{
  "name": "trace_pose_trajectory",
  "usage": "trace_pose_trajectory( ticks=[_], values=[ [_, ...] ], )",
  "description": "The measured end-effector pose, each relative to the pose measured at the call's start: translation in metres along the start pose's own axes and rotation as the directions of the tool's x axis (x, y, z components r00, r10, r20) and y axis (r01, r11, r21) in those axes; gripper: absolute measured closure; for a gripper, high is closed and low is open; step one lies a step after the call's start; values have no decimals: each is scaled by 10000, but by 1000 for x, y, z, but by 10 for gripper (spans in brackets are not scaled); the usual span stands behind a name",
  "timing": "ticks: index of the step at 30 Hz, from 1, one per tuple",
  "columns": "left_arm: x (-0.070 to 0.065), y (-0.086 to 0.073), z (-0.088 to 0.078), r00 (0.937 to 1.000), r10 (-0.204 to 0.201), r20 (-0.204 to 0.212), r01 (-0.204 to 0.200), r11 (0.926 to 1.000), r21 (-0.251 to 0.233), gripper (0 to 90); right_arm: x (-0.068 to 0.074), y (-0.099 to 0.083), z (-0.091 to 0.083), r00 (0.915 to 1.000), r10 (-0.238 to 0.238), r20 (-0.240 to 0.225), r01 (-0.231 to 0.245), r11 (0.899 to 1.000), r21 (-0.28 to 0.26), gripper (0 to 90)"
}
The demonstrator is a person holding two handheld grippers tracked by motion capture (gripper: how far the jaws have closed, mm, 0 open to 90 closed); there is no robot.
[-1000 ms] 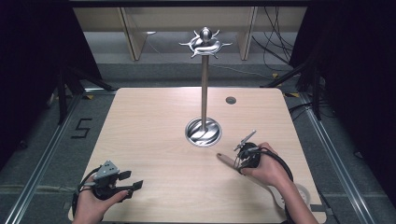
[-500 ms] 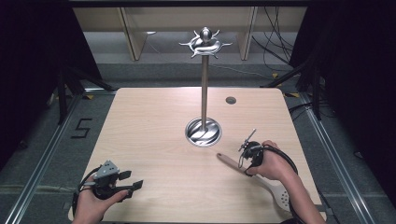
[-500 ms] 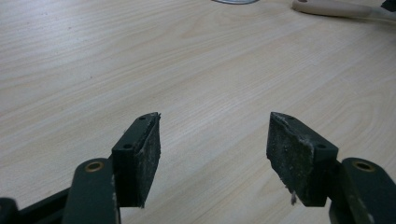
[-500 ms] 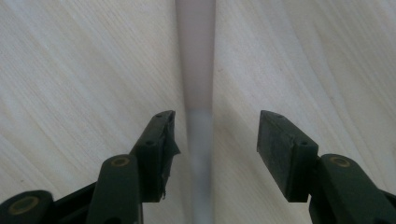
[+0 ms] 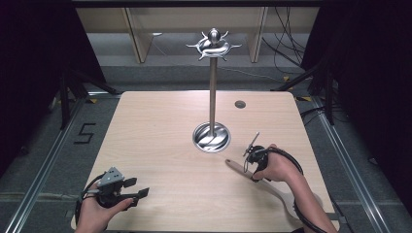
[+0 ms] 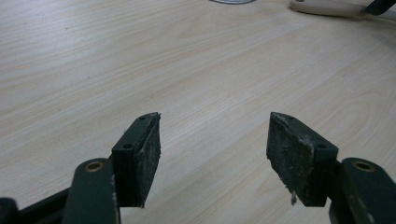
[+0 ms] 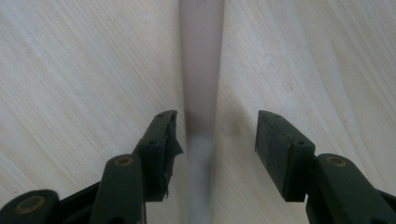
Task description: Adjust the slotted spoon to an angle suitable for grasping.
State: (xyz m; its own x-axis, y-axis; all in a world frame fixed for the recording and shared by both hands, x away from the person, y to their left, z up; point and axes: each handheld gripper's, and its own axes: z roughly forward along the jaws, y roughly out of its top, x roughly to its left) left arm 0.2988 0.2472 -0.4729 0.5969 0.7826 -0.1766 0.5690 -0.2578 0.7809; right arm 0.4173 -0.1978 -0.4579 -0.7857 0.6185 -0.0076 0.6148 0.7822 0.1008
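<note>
A wooden spoon is laid flat at the bench's five o'clock. Its handle is straddled by the right gripper, whose jaws have just been closing slightly yet are spread wide, untouching. The left gripper, at seven o'clock, is held wide with nothing between.

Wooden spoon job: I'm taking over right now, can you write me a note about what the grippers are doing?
Right gripper: open, jaws just widened, straddling the wooden spoon handle, pads not pressing it.
Left gripper: open, nothing between the jaws, low over the table at the near left.
Spoon: flat on the table, near right, beside the metal stand.
Done: right gripper lined up on the handle.
Left: probably close on the handle and lift the spoon.
</note>
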Motion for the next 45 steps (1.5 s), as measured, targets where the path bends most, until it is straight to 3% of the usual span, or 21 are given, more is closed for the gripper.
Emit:
trace_pose_trajectory(
  ticks=[2, 4, 9, 12, 13, 14, 15, 17, 18, 19, 20, 21, 22, 23, 25, 28, 31, 37, 40, 41, 45],
  values=[
    [1, 0, -1, 9998, 204, 28, -205, 9997, 112, 347, -1, 4, 3, 9997, -227, -17, 227, 9997, -6, 514],
    [1, 0, -1, 9998, 192, 32, -192, 9998, 108, 347, 1, 6, 3, 9999, -101, -87, 102, 9998, 162, 519],
    [0, 0, 0, 10000, -7, 13, 7, 10000, 76, 347, 1, 14, 6, 9990, -450, -9, 450, 9990, -10, 532],
    [0, 0, 0, 9999, 140, 49, -140, 9999, 95, 346, 3, 17, 6, 9992, -396, -23, 396, 9992, -40, 535],
    [-1, 0, 0, 10000, 2, 53, -2, 10000, -11, 347, 1, 19, 6, 9970, -776, 0, 776, 9969, -119, 536],
    [-1, 0, 0, 10000, -6, 65, 6, 10000, -15, 347, 2, 21, 7, 9976, -688, 6, 688, 9975, -134, 540],
    [1, 0, -1, 9996, 265, 47, -266, 9994, 206, 347, 3, 22, 7, 9982, -602, -1, 602, 9982, 10, 543],
    [2, 0, -1, 9998, 213, 32, -213, 9996, 182, 347, 4, 24, 9, 9979, -640, 39, 640, 9979, 77, 552],
    [0, -1, 0, 10000, 28, 25, -28, 10000, 87, 346, 4, 25, 10, 9970, -770, 41, 770, 9970, 32, 557],
    [2, -1, -1, 9997, 234, 6, -234, 9995, 191, 346, 4, 25, 12, 9965, -833, -23, 833, 9965, 35, 572],
    [2, -1, -1, 9997, 234, 6, -234, 9995, 191, 346, 4, 25, 12, 9965, -833, -23, 833, 9965, 35, 572],
    [0, 0, 0, 9999, 123, 54, -124, 9998, 141, 347, 3, 27, 14, 9935, -1137, 61, 1137, 9935, -46, 587],
    [0, 0, 0, 9999, 123, 54, -124, 9998, 141, 347, 5, 27, 14, 9961, -885, 47, 885, 9961, 36, 592],
    [0, 0, 0, 10000, 14, 69, -15, 10000, 47, 347, 5, 27, 14, 9961, -885, 47, 885, 9961, 36, 592],
    [1, 0, -1, 9997, 231, 36, -232, 9996, 185, 346, 4, 28, 15, 9959, -910, -10, 910, 9958, 61, 602],
    [0, -1, 0, 10000, -16, -15, 16, 10000, 31, 347, 5, 28, 17, 9960, -887, 54, 886, 9960, 82, 622],
    [2, 0, -1, 9998, 214, 20, -215, 9996, 209, 347, 3, 29, 18, 9935, -1139, -50, 1139, 9934, 114, 635],
    [1, 0, -1, 9998, 200, 7, -201, 9996, 196, 347, 3, 30, 18, 9929, -1172, -176, 1176, 9929, 205, 702],
    [0, -1, 0, 10000, 15, 5, -15, 10000, 40, 347, 3, 29, 18, 9930, -1181, -23, 1181, 9929, 160, 707],
    [0, -1, 0, 10000, 12, 6, -12, 10000, 33, 347, 4, 28, 18, 9938, -1094, -193, 1096, 9940, 61, 709],
    [2, 0, -1, 9997, 220, 54, -221, 9996, 201, 347, 5, 21, 16, 9959, -861, -281, 850, 9956, -397, 714]
  ],
)
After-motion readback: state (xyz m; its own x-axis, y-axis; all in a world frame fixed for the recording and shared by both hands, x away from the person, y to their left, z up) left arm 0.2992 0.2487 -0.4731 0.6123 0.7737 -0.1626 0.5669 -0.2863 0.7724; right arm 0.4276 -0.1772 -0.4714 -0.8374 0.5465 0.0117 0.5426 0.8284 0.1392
